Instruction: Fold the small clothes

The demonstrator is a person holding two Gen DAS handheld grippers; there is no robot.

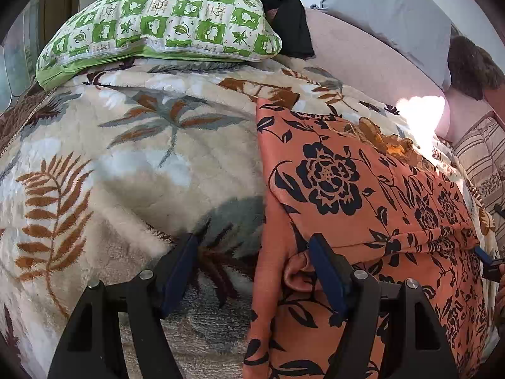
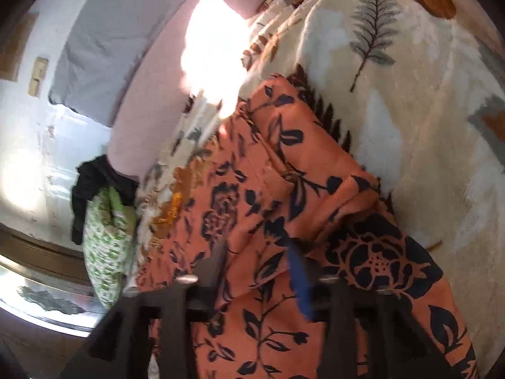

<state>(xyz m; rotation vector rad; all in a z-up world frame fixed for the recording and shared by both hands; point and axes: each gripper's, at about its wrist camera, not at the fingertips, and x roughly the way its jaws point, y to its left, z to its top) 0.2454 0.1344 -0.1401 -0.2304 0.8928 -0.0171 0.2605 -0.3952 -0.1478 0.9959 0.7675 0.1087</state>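
An orange garment with dark navy flowers [image 1: 363,195] lies partly folded on a cream leaf-print blanket [image 1: 126,164]. My left gripper [image 1: 252,252] is open, low over the blanket at the garment's left edge; its right finger [image 1: 325,271] rests on the cloth and its left finger [image 1: 180,268] on the blanket. In the right wrist view the same garment [image 2: 268,195] fills the middle, and my right gripper [image 2: 258,262] is over it with cloth lying between its fingers. The view is blurred, and I cannot tell whether the jaws grip it. The right gripper's tip also shows in the left wrist view [image 1: 489,260].
A green and white checked pillow [image 1: 164,22] lies at the far side with a black cloth [image 1: 284,6] behind it. A pink bed surface [image 1: 363,50], a grey pillow [image 1: 388,9] and a striped cushion [image 1: 483,164] are to the right. Bright sunlight [image 2: 211,47] falls on the bed.
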